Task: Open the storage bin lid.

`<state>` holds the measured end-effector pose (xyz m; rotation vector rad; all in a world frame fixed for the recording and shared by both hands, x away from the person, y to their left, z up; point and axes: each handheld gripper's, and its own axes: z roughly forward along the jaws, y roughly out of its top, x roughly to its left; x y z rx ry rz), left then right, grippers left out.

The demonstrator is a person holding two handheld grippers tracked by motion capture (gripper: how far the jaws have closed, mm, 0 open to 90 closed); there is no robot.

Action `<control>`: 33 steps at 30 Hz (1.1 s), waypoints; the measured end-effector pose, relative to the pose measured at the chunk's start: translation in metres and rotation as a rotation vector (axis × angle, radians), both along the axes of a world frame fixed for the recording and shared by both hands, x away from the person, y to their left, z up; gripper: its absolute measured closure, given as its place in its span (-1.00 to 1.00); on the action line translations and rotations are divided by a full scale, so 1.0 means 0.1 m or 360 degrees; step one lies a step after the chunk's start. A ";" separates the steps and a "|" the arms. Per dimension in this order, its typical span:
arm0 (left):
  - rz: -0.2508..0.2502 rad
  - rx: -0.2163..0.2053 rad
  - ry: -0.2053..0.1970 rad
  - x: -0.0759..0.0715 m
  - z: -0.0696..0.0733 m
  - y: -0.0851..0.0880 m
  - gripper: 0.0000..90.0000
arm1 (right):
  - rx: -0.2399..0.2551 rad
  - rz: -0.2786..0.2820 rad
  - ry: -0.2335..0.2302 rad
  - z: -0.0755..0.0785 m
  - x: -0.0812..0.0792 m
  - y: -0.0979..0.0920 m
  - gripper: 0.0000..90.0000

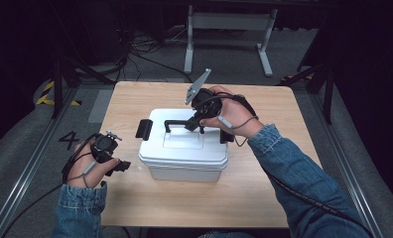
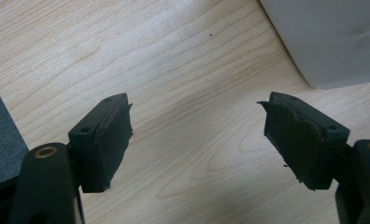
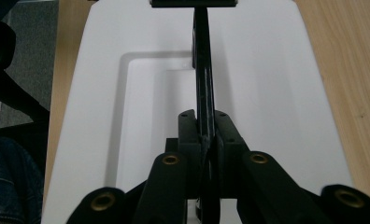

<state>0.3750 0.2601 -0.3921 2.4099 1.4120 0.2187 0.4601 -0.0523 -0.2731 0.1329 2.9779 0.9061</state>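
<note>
Closest to the camera in the high view, two denim sleeves come in from the bottom edge, and the left hand [image 1: 85, 166] sits at the lower left of the frame near the table's left edge, holding the left gripper [image 1: 121, 165] low over the wooden table [image 1: 184, 203]. Its jaws stand wide apart with nothing between them; in the left gripper view you just see bare wood grain in the gap, plus a rounded corner of the white box [image 2: 332, 42] in the upper right of that frame, so that gripper is near the box but clear of it. The white box [image 1: 184, 153] itself sits about mid-table, just left of centre frame, lid on, with a black latch [image 1: 144, 129] sticking out on its left end. Over the lid, the right hand [image 1: 234, 116] reaches in from the right with the right gripper [image 1: 194, 124], and that one is clamped down on the black carry handle [image 1: 177, 123], which stands upright above a shallow recess in the lid. The right gripper view shows it nicely: the handle [image 3: 202, 70] runs edge-on straight up the middle of the frame and both jaws press against it from either side. Further back, past the table's far edge at the top of the high view, there's grey floor, some cables and a white metal frame [image 1: 229, 29].
</note>
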 end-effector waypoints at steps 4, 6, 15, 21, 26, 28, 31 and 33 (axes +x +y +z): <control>0.0002 -0.0003 -0.0001 0.00 0.00 0.00 -0.47 | 0.0023 0.0002 -0.0009 0.06 -0.01 -0.03 0.88; -0.0004 0.0000 -0.0002 0.01 0.00 0.00 -0.47 | 0.0038 0.0002 -0.0013 0.09 -0.01 -0.05 0.88; -0.0008 0.0009 -0.0010 0.01 0.00 -0.01 -0.47 | 0.0125 -0.0022 -0.0049 0.25 -0.05 -0.16 0.88; -0.0008 0.0011 -0.0010 0.01 0.00 -0.01 -0.48 | 0.0152 -0.0048 -0.0058 0.31 -0.06 -0.27 0.88; -0.0007 0.0014 -0.0006 0.02 -0.01 -0.01 -0.48 | 0.0175 -0.0089 -0.0068 0.36 -0.04 -0.44 0.88; -0.0007 0.0013 -0.0004 0.02 -0.01 -0.01 -0.48 | 0.0185 -0.0115 -0.0074 0.38 -0.03 -0.53 0.88; -0.0008 0.0012 -0.0004 0.02 -0.01 -0.01 -0.49 | 0.0194 -0.0152 -0.0083 0.41 -0.02 -0.66 0.88; -0.0003 0.0008 -0.0001 0.02 -0.01 -0.01 -0.49 | 0.0202 -0.0185 -0.0089 0.42 -0.01 -0.77 0.88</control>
